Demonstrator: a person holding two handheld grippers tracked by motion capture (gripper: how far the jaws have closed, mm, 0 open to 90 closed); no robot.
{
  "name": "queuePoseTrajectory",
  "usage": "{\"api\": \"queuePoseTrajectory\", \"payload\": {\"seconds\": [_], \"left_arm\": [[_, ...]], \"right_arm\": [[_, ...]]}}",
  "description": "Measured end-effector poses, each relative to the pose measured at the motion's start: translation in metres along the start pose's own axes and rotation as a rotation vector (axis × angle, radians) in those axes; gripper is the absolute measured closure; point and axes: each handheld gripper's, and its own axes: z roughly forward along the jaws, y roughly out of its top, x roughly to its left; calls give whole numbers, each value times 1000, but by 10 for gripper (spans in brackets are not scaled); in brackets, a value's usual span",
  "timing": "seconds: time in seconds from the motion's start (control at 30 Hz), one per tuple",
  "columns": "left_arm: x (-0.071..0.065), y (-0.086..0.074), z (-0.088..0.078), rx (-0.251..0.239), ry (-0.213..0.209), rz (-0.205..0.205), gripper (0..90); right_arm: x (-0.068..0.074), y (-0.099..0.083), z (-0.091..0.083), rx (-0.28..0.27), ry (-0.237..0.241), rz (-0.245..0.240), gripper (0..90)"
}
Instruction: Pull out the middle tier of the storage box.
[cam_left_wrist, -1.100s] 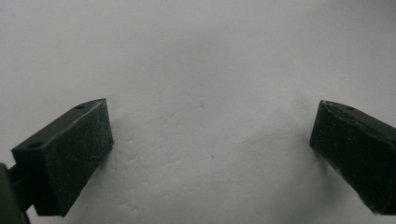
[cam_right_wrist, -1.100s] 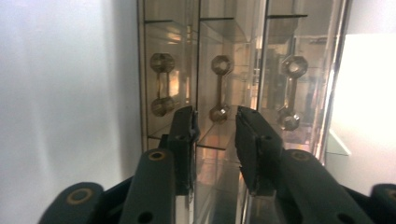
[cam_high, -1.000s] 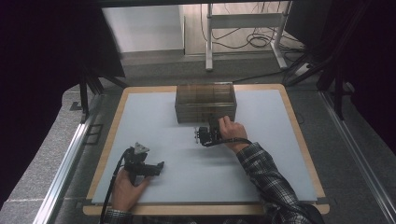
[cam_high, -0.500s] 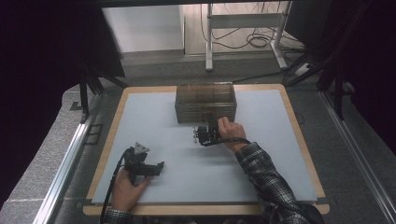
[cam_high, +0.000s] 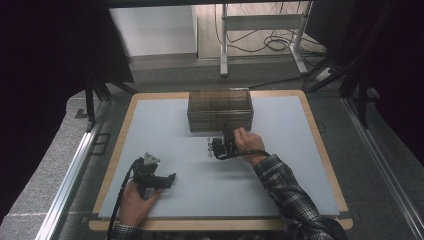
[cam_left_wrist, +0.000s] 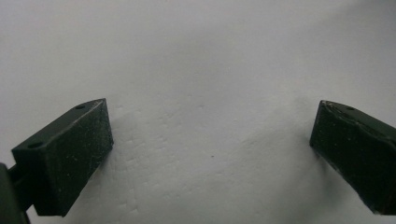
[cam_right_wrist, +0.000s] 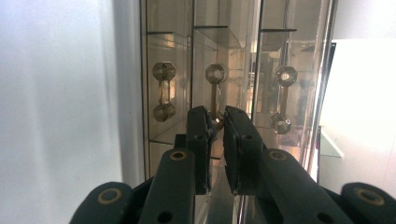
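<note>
A smoky clear drawer box (cam_high: 220, 110) stands at the back middle of the white table top (cam_high: 165, 130). My right gripper (cam_high: 226, 133) reaches up to its front face. In the right gripper view the jaws (cam_right_wrist: 216, 119) have just been closing and now pinch the lower end of the middle drawer handle (cam_right_wrist: 215, 77), a bar with faceted knobs. Two like handles (cam_right_wrist: 164, 91) (cam_right_wrist: 285, 98) flank it. My left gripper (cam_high: 171, 179) rests near the front left, held by a hand; its jaws (cam_left_wrist: 210, 140) stand wide open over bare table.
The table has a wooden border (cam_high: 320, 145). A metal rail (cam_high: 75, 170) runs along its left side. Behind the table stand a metal frame (cam_high: 225, 45) and loose cables (cam_high: 270, 45) on the floor.
</note>
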Motion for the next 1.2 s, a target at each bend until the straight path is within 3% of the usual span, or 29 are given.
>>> {"api": "queuePoseTrajectory", "payload": {"seconds": [0.73, 0.87, 1.2], "left_arm": [[0, 0, 0, 0, 1, 4, 0], [0, 0, 0, 0, 1, 3, 0], [0, 0, 0, 0, 1, 4, 0]], "right_arm": [[4, -1, -15, -34, 8, -11, 796], [4, -2, -17, -38, 25, 17, 747], [-5, -5, -24, -75, 63, 71, 725]]}}
